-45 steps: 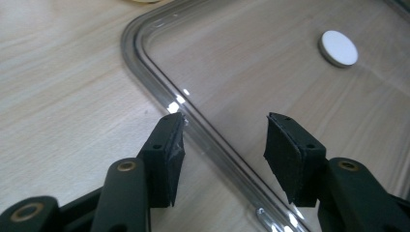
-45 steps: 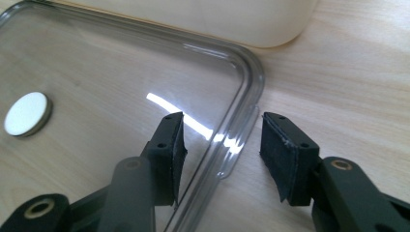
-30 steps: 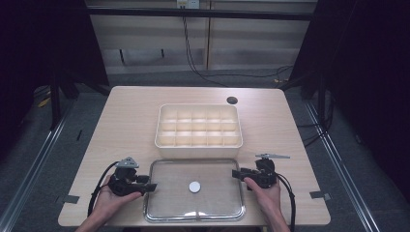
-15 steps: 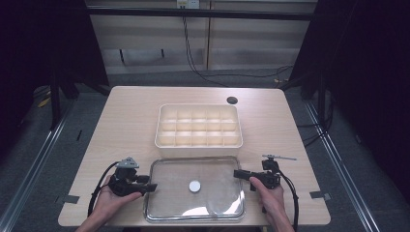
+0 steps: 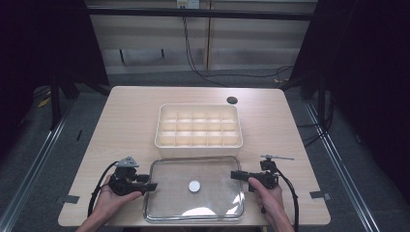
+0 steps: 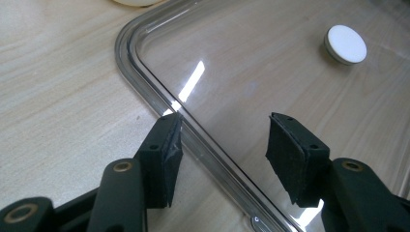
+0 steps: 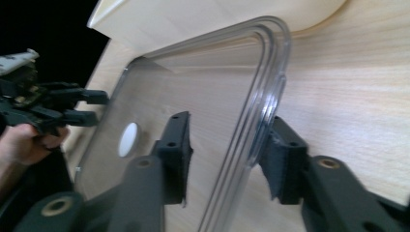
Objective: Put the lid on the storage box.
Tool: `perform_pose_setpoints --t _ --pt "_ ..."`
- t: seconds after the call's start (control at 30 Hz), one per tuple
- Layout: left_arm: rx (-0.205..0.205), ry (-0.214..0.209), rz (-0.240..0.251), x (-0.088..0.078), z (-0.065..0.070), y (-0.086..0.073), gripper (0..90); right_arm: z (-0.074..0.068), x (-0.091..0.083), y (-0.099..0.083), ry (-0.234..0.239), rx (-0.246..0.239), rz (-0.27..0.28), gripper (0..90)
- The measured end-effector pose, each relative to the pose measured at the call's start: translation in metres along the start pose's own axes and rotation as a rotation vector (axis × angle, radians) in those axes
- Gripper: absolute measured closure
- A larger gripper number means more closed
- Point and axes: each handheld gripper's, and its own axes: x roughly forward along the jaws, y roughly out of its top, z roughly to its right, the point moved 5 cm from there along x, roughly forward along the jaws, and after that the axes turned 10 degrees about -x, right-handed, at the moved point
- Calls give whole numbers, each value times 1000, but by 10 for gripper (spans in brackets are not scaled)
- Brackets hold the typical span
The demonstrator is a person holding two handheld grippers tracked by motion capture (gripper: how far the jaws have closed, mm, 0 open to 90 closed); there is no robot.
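Change: right hand-held gripper (image 5: pixel 235 174) has slid inward, jaws open astride clear lid (image 5: pixel 212 203) edge | left hand-held gripper (image 5: pixel 153 186) open at 9 o'clock rim | lid flat on worktop (image 5: pixel 125 121), 6 o'clock of tray (image 5: pixel 198 126) | judged: two-sided lift imminent

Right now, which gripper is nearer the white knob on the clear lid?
Left, by a small margin. The left gripper straddles the clear lid's left rim, level with the white knob. The right gripper straddles the right rim, slightly farther away.
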Motion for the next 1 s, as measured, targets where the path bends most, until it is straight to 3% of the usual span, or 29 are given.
perform_pose_setpoints --t 0.03,0.3,0.67,0.8,1.0 --pt "-3 0 2 0 0 0 464 2 -1 0 -24 -14 -6 652" --pt "4 -5 0 0 1 0 441 -3 -8 6 6 -27 73 715" --pt "-20 -2 2 -1 -3 1 334 -7 -12 11 15 -45 114 746" --pt "-37 -25 1 -1 -3 1 289 -9 -13 13 33 -51 131 764" --pt "-41 -44 -4 -1 -3 1 337 -13 -12 13 32 -68 120 762"
